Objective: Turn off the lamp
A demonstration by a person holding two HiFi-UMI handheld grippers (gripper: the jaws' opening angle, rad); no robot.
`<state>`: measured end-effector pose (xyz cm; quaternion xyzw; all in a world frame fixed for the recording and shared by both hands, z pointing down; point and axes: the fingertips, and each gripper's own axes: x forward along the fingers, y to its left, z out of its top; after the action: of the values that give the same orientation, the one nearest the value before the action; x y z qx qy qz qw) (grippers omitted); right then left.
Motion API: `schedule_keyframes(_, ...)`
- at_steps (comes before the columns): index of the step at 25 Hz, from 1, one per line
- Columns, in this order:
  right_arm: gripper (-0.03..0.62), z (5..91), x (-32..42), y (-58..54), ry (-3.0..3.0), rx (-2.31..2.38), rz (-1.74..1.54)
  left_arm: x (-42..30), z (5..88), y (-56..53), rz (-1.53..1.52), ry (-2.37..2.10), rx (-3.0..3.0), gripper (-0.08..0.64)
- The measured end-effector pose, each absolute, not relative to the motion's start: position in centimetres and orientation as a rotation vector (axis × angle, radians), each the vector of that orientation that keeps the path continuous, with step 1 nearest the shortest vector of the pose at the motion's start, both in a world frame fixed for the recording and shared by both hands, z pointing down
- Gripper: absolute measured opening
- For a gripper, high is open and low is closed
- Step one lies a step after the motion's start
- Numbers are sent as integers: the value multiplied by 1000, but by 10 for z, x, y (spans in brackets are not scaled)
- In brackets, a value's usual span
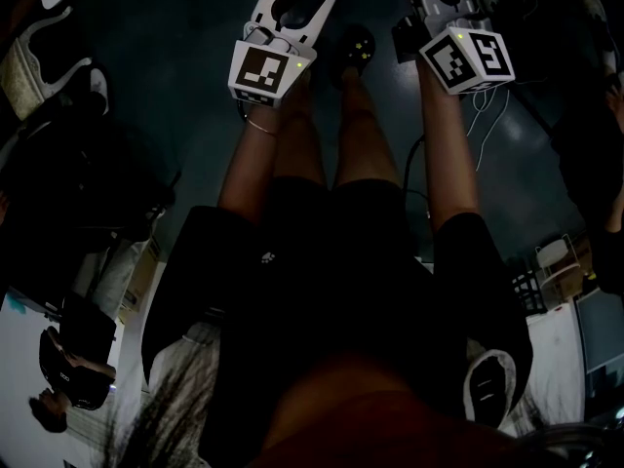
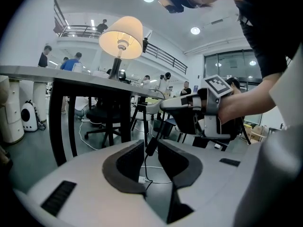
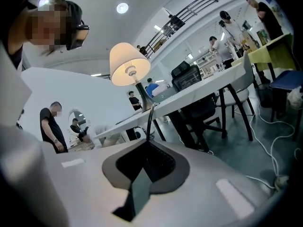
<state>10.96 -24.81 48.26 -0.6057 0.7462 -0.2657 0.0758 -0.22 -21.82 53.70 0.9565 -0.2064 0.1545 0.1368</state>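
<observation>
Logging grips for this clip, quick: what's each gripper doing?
Left gripper: tongs open, cord switch between them, not clearly pinched.
Right gripper: tongs shut on the lamp cord.

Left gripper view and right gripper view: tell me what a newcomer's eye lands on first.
The lit lamp glows on the table, the brightest thing in both gripper views. Below it a thin black cord runs down from the table: the right gripper is shut on it, and a thicker black block on the cord, likely its switch, sits between the left gripper's parted jaws.
</observation>
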Motion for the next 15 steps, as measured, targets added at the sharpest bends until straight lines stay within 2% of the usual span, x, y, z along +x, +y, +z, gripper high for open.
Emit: schedule_keyframes(15, 9, 439, 101, -239, 2186, -1516, -906, 24, 597, -236, 655, -458, 2832, 97)
